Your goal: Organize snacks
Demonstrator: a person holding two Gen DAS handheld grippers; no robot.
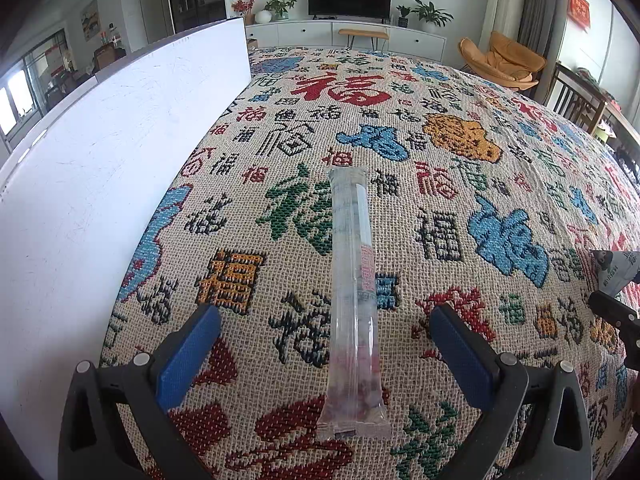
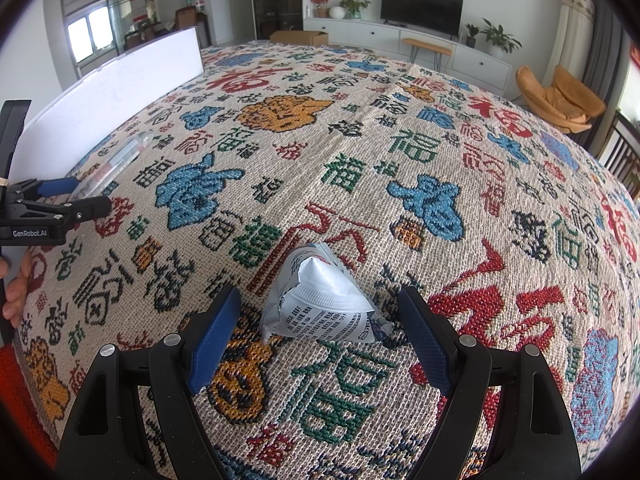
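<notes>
A long clear snack tube point(image 1: 354, 300) with pink pieces in its near end lies flat on the patterned cloth. My left gripper point(image 1: 326, 344) is open, its blue pads on either side of the tube's near part, not touching it. A crumpled white snack packet point(image 2: 320, 300) with black print lies on the cloth. My right gripper point(image 2: 320, 340) is open around the packet's near end, apart from it. The tube point(image 2: 116, 164) and the left gripper point(image 2: 82, 196) also show at the left of the right wrist view. The packet point(image 1: 614, 270) and a dark part of the right gripper show at the right edge of the left wrist view.
A tall white board point(image 1: 100, 168) stands along the left side of the table, close to the tube. The woven cloth point(image 1: 440, 184) with coloured characters covers the whole table. A TV cabinet point(image 1: 352, 34), plants and an orange chair point(image 1: 504, 60) stand beyond the far edge.
</notes>
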